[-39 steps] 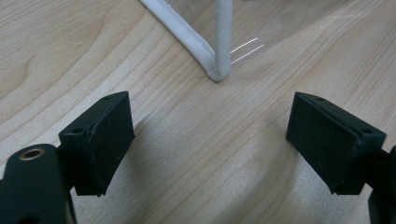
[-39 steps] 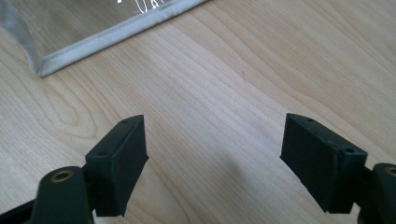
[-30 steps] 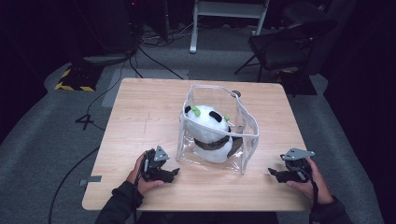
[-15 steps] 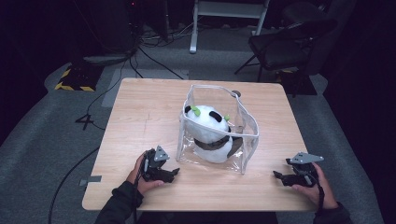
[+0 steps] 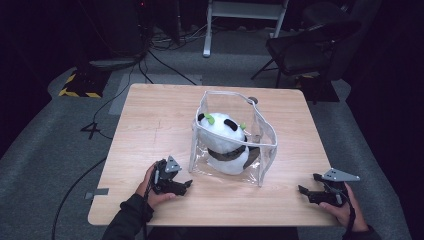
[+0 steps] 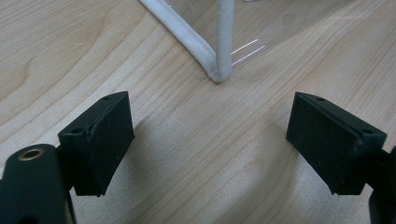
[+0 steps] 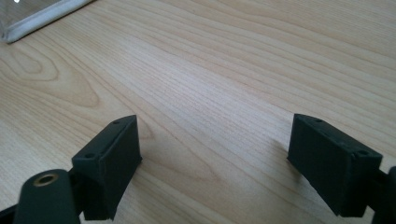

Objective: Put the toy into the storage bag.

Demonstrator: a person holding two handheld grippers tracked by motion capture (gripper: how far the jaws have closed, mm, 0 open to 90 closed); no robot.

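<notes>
Near the table's front left corner, your left gripper point(image 5: 186, 184) rests low on the wood with its jaws spread wide and nothing between them. Seen along those jaws in the left gripper view point(image 6: 210, 140), bare wood lies between the pads, and the white-piped bottom corner of the clear pouch point(image 6: 219, 70) stands just ahead of them, near but not touching.

Over at the front right edge, your right gripper point(image 5: 305, 192) sits at the table's rim in your hand, well apart from the pouch. Its jaws have just been opening and now stand released, with nothing held. In the right gripper view point(image 7: 215, 163) only wood grain lies between the pads, and a strip of the pouch's white edging point(image 7: 42, 18) shows far off in the upper left corner.

Between your two hands and a little farther back, the clear pouch point(image 5: 262, 150) stands upright on the wooden table point(image 5: 150, 115), its top open and its white-trimmed walls holding their shape. Inside it sits the panda plush point(image 5: 225, 137), white with black ears and a black band, small green bits on its head.

Beyond the table, cables trail over the grey floor point(image 5: 50, 150), and a dark chair point(image 5: 310, 47) stands at the upper right.
</notes>
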